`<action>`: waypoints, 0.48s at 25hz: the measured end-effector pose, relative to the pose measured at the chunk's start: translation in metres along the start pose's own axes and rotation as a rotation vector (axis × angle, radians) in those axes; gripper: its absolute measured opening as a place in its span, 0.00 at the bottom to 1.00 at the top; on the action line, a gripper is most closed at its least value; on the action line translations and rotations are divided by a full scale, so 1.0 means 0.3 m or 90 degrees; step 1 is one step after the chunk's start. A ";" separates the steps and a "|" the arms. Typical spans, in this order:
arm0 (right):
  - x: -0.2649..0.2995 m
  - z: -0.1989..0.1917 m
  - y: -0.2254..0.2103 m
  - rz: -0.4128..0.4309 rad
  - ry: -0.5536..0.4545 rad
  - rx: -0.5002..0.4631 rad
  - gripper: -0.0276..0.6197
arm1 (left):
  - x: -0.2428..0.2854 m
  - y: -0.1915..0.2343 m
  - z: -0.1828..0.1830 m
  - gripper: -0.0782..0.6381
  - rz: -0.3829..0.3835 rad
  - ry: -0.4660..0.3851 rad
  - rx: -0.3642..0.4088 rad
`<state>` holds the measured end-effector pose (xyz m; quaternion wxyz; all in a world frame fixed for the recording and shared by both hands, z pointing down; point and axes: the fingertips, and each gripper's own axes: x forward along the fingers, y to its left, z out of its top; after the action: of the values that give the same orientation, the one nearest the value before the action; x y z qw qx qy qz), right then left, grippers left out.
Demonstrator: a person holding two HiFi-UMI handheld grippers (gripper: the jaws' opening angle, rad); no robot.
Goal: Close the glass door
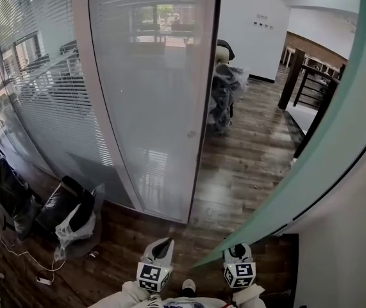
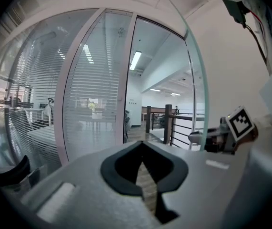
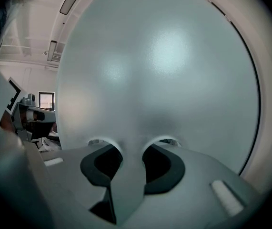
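The frosted glass door [image 1: 336,133] swings out from the right, and its free edge runs down to my right gripper [image 1: 237,254]. In the right gripper view the door [image 3: 159,70] fills the picture. A strip of it passes between the jaws of the right gripper [image 3: 132,149], and both pads press on the glass. My left gripper [image 1: 163,249] hangs beside it, apart from the door. Its tips [image 2: 142,144] meet with nothing between them. From the left gripper view the door's edge [image 2: 197,94] stands to the right, with the right gripper [image 2: 221,137] on it.
A fixed glass panel with blinds [image 1: 150,95] stands ahead on the left, beside the doorway. Black bags and a white plastic bag [image 1: 74,223] lie on the floor at the left, with a cable and power strip [image 1: 41,279]. A wrapped object [image 1: 222,88] and a wooden railing [image 1: 311,82] lie beyond.
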<state>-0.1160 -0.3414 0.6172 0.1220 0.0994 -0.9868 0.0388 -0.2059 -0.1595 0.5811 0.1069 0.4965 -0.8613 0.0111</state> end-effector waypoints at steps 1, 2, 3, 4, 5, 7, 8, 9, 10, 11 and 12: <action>0.009 0.003 0.001 0.001 0.003 -0.001 0.23 | 0.011 0.003 0.002 0.11 0.003 0.002 0.000; 0.017 0.005 0.003 0.001 0.005 -0.002 0.23 | 0.019 0.008 0.002 0.11 0.007 0.004 -0.001; 0.025 0.006 0.006 0.002 0.005 -0.003 0.23 | 0.027 0.015 0.001 0.11 0.012 0.007 -0.002; 0.032 0.008 0.008 0.003 0.003 -0.004 0.23 | 0.034 0.022 0.000 0.11 0.017 0.008 -0.002; 0.040 0.010 0.010 0.005 0.000 -0.006 0.23 | 0.042 0.028 0.000 0.11 0.021 0.010 -0.002; 0.058 0.015 0.013 0.009 -0.002 -0.011 0.23 | 0.061 0.037 0.001 0.11 0.030 0.011 0.002; 0.068 0.016 0.016 0.010 -0.002 -0.015 0.23 | 0.070 0.041 0.003 0.11 0.034 0.011 0.004; 0.080 0.015 0.020 0.009 0.000 -0.020 0.23 | 0.078 0.045 0.005 0.11 0.037 0.011 0.006; 0.092 0.013 0.023 0.005 0.002 -0.027 0.23 | 0.086 0.050 0.005 0.11 0.041 0.012 0.009; 0.105 0.013 0.026 0.001 0.002 -0.034 0.23 | 0.093 0.053 0.006 0.11 0.045 0.013 0.011; 0.117 0.015 0.027 -0.003 0.002 -0.037 0.23 | 0.099 0.055 0.009 0.11 0.049 0.013 0.013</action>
<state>-0.1520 -0.3405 0.6211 0.1265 0.0980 -0.9871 0.0097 -0.2350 -0.1768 0.5856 0.1101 0.4643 -0.8783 0.0295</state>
